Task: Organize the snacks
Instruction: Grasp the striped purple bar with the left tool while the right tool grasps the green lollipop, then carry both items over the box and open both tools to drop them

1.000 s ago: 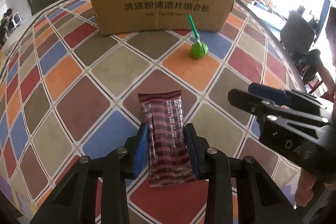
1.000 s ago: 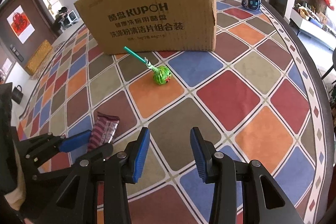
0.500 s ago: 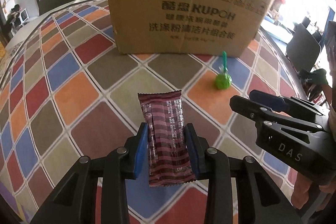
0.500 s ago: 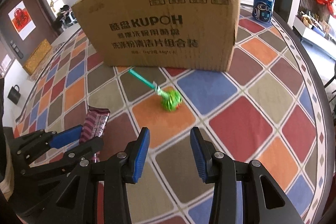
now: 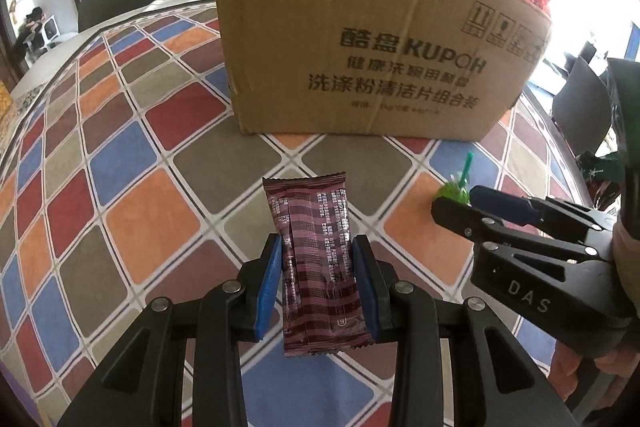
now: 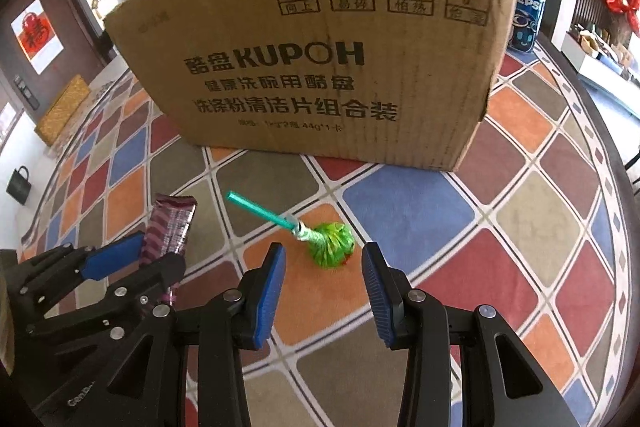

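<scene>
My left gripper (image 5: 316, 283) is shut on a maroon striped snack bar (image 5: 316, 259), held off the table and pointing toward the cardboard box (image 5: 372, 39). The right wrist view shows the same bar (image 6: 170, 225) in the left gripper (image 6: 132, 259) at the lower left. A green-wrapped lollipop (image 6: 330, 243) with a teal stick lies on an orange tile in front of the box (image 6: 320, 67). My right gripper (image 6: 324, 271) stands open just short of the lollipop, with nothing between its blue pads. In the left wrist view the right gripper (image 5: 464, 205) partly hides the lollipop (image 5: 452, 191).
The table carries a cloth (image 6: 520, 219) of coloured diamond tiles. A blue Pepsi can (image 6: 528, 15) stands behind the box's right corner. The table's rim curves round on the right (image 6: 616, 163). Chairs (image 5: 580, 107) stand beyond the table.
Both grippers have moved forward toward the box, which looms larger. The lollipop now lies close before the right gripper's fingertips. The snack bar stays gripped in the left gripper.
</scene>
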The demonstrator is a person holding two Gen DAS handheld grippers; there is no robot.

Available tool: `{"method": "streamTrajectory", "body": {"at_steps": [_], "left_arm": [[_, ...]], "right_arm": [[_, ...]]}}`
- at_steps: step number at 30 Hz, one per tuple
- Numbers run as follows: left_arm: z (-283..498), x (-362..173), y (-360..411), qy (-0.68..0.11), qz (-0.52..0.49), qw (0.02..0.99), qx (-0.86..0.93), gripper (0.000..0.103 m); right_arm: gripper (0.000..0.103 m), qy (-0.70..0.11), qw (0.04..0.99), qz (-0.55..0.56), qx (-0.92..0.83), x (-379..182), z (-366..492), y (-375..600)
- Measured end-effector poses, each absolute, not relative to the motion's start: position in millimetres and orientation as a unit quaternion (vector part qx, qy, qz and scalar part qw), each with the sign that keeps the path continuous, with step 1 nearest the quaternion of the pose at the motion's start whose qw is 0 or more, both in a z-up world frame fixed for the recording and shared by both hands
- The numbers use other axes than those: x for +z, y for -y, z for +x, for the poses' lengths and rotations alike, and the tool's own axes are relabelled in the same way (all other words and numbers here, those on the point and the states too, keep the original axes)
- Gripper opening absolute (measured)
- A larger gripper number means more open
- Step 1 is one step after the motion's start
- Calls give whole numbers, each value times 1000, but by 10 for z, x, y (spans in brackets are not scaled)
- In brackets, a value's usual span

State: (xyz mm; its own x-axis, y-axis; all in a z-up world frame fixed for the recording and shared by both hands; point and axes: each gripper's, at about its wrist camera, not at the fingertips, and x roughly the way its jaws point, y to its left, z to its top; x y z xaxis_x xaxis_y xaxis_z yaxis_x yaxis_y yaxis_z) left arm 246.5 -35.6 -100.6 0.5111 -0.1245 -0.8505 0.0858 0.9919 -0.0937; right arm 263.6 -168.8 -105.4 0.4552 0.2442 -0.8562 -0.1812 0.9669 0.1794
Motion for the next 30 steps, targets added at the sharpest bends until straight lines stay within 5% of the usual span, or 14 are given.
{"method": "streamTrajectory", "body": {"at_steps": [11,30], "left_arm": [[2542,-1020,328,-486,-17,872,-58,35],[2354,-704,336,-453,-24,888,-72,35]], "right_arm": [[28,-513,850,23,115,-1154,2729,1661],[28,-480,868,49,117,-790,2467,1749]]}}
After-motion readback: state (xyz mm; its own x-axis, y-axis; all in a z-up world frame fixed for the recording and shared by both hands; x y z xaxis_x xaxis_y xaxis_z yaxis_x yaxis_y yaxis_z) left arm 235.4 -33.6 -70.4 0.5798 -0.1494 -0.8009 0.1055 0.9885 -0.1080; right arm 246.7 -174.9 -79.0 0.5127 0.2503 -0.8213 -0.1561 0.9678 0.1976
